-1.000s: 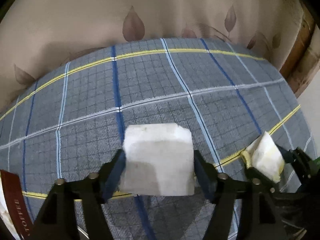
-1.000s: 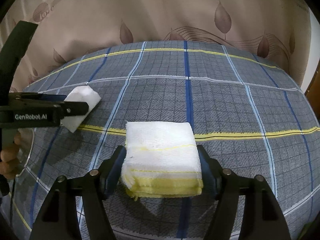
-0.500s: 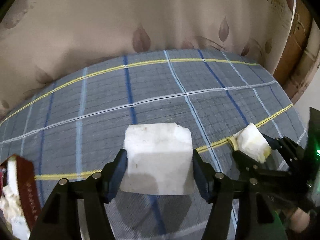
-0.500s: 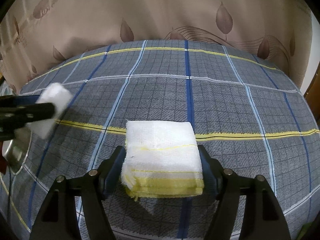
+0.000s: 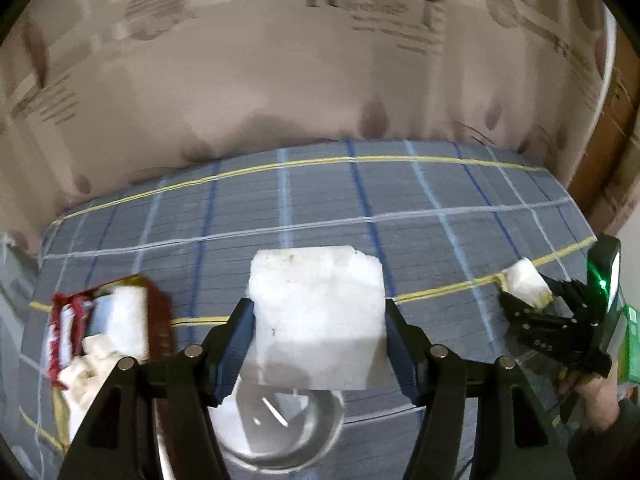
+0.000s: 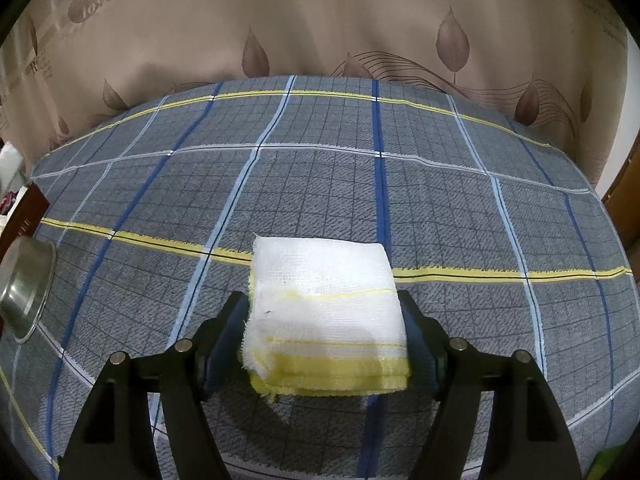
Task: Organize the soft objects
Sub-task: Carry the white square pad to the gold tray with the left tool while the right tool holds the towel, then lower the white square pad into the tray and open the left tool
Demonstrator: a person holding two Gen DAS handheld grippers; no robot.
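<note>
My left gripper [image 5: 318, 320] is shut on a white foam block [image 5: 318, 312], carried above a round steel bowl [image 5: 280, 432] that shows below the fingers. My right gripper [image 6: 326, 332] is shut on a folded white cloth with yellow stripes [image 6: 324, 304], held just over the checked grey tablecloth [image 6: 360, 180]. In the left wrist view the right gripper [image 5: 548, 312] appears at the far right with the folded cloth [image 5: 524, 282] in it, a hand behind it. The steel bowl [image 6: 24, 288] sits at the left edge of the right wrist view.
A red box [image 5: 104, 340] holding white foam pieces lies left of the bowl; its corner [image 6: 24, 216] shows in the right wrist view. A beige leaf-print curtain [image 6: 320, 20] hangs behind the table. A wooden door frame [image 5: 608, 120] stands at the right.
My left gripper has risen and pulled back to the left with the foam block, bringing the bowl and red box under it. The right gripper and its cloth stayed put.
</note>
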